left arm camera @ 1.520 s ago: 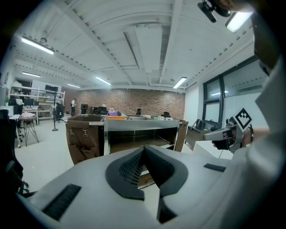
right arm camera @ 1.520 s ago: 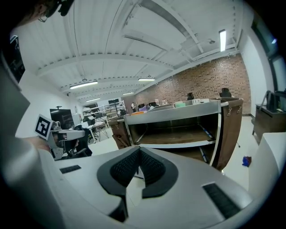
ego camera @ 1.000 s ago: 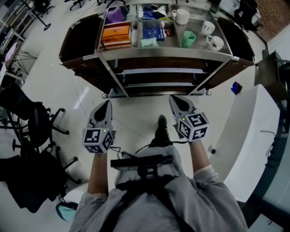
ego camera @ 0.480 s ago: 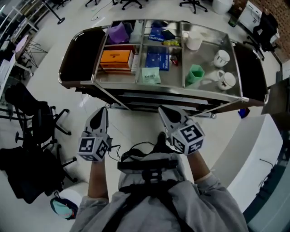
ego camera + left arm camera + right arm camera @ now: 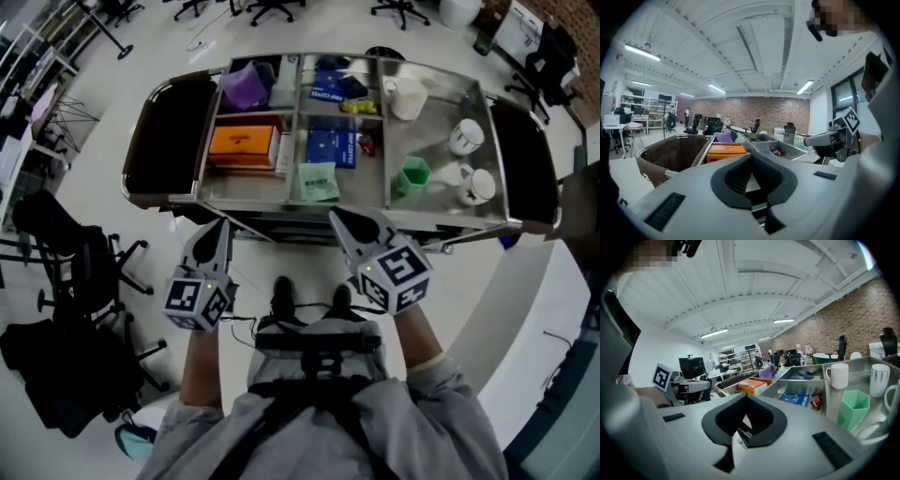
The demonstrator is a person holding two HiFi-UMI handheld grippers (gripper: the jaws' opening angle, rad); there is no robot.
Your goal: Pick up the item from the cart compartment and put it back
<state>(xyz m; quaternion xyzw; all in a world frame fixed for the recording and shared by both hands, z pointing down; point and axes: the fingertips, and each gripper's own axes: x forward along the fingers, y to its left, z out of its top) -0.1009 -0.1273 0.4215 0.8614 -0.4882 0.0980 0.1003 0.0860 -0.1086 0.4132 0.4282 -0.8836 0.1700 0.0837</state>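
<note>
A steel cart (image 5: 281, 205) stands in front of me, its top split into compartments. The left compartment holds an orange box (image 5: 244, 145) and a purple item (image 5: 246, 86). In the middle lie blue packs (image 5: 330, 148) and a pale green packet (image 5: 318, 181). A green cup (image 5: 411, 176) and white mugs (image 5: 466, 137) sit at the right. My left gripper (image 5: 220, 225) is shut and empty just short of the cart's front rim. Also shut and empty, my right gripper (image 5: 339, 217) reaches that rim below the middle compartment. The orange box (image 5: 725, 151) and green cup (image 5: 853, 409) show in the gripper views.
Dark bins hang at both ends of the cart (image 5: 164, 131). Black office chairs (image 5: 75, 262) stand on the floor at my left. A white table (image 5: 525, 309) runs along my right. More chairs stand beyond the cart.
The person has stepped toward the cart, so it now lies closer under the head view. Both grippers have come up to its front rim, still shut.
</note>
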